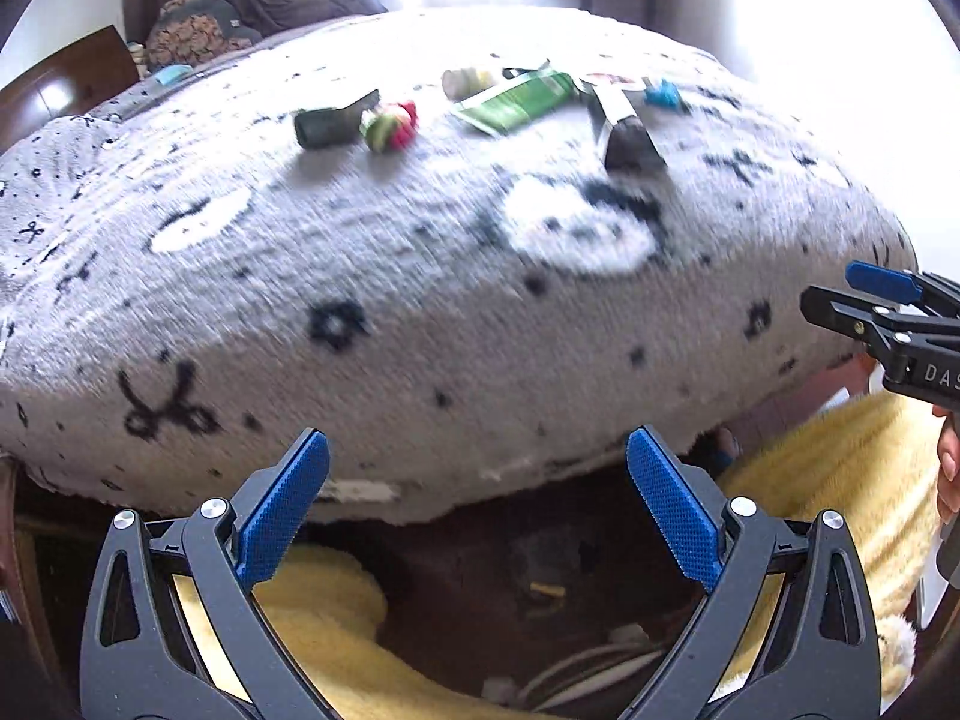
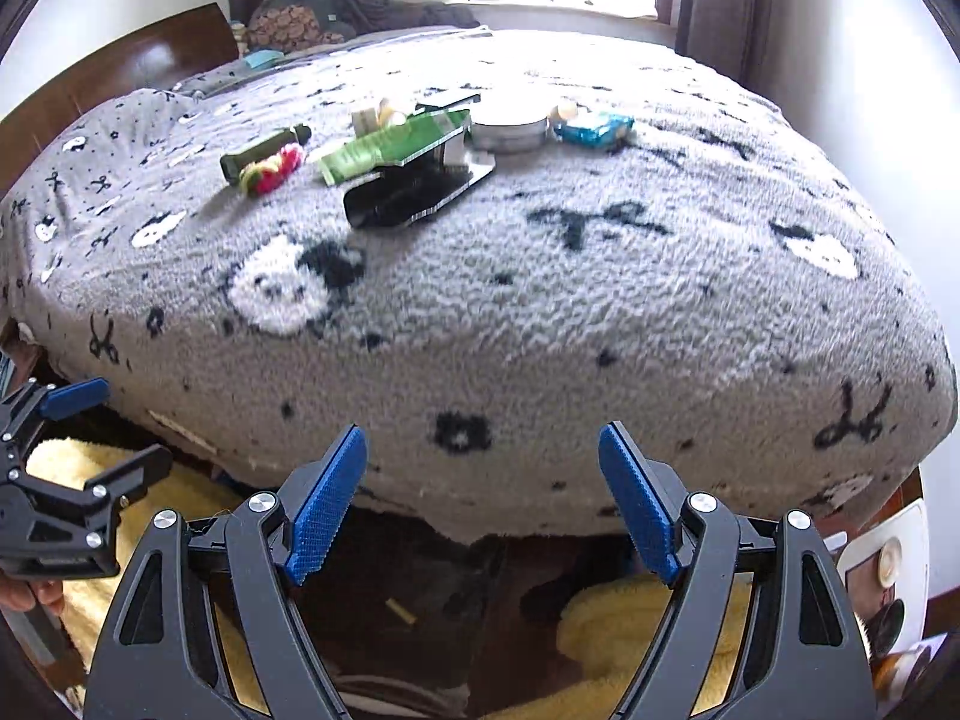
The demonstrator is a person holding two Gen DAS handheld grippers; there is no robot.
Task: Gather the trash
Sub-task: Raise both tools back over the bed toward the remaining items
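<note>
Both tools hang in front of the near edge of the bed [image 2: 540, 312], low, over the dark floor and a yellow fluffy rug [image 1: 336, 630]. The left hand-held gripper [image 1: 477, 510] has its blue pads spread wide with nothing between them. The right hand-held gripper [image 2: 483, 507] is spread in the same way and also carries nothing.

The trash is all on top of the grey blanket, far across the bed toward the window, well apart from both tools. From left to right in the right wrist view I see a dark green tube [image 2: 264, 153], a small red and green bundle [image 2: 273, 168] just beside it, a green flat packet [image 2: 396, 144], a black shiny box [image 2: 414, 192] lying open, a round low tin [image 2: 510, 123] and a blue wrapper [image 2: 594, 129].

The relation that matters: the pile lies straight ahead and a little to the left of the right tool, and ahead and slightly to the right of the left tool. So it sits about between the two arms, and neither one is clearly nearer. The black box is the nearest piece to both. Its long axis runs slanted, from the near left to the far right, and the green packet and the tube lie in about the same slant.

I think that no piece is collected yet. Either arm must reach forward over the blanket, and the jaws should close across the slanted axis, not along it. I see no bin or bag in these views.
</note>
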